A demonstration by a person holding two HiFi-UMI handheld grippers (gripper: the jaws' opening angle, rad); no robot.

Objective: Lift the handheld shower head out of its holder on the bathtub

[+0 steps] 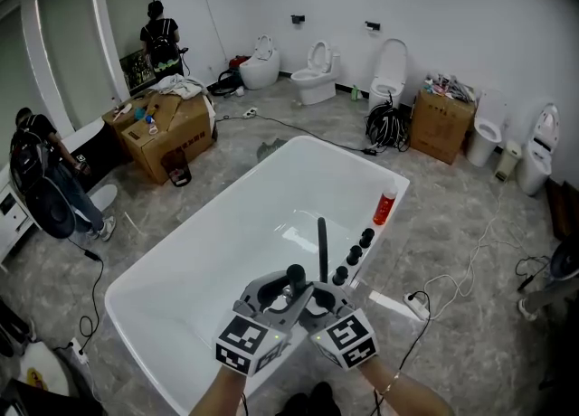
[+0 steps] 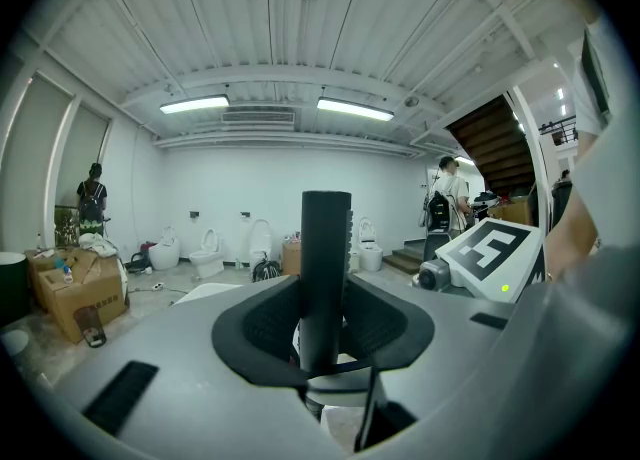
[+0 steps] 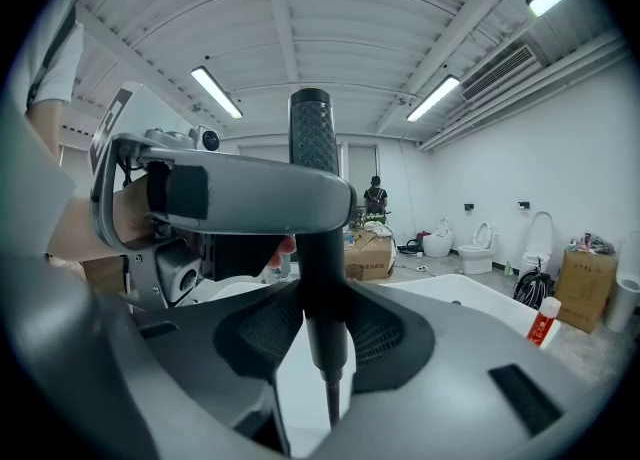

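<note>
The black stick-shaped shower head stands upright over the near rim of the white bathtub. Both grippers meet on it. My left gripper comes in from the left and is shut on the handle, its pads against the two sides. From the right, my right gripper is shut on the same handle. In the right gripper view the textured top rises above the left gripper's body, and a thin hose hangs down below the jaws. The holder itself is hidden under the grippers.
A thin black upright spout and three black knobs line the tub's right rim, with a red bottle farther along. Cardboard boxes, toilets and floor cables surround the tub. Two people stand at the left.
</note>
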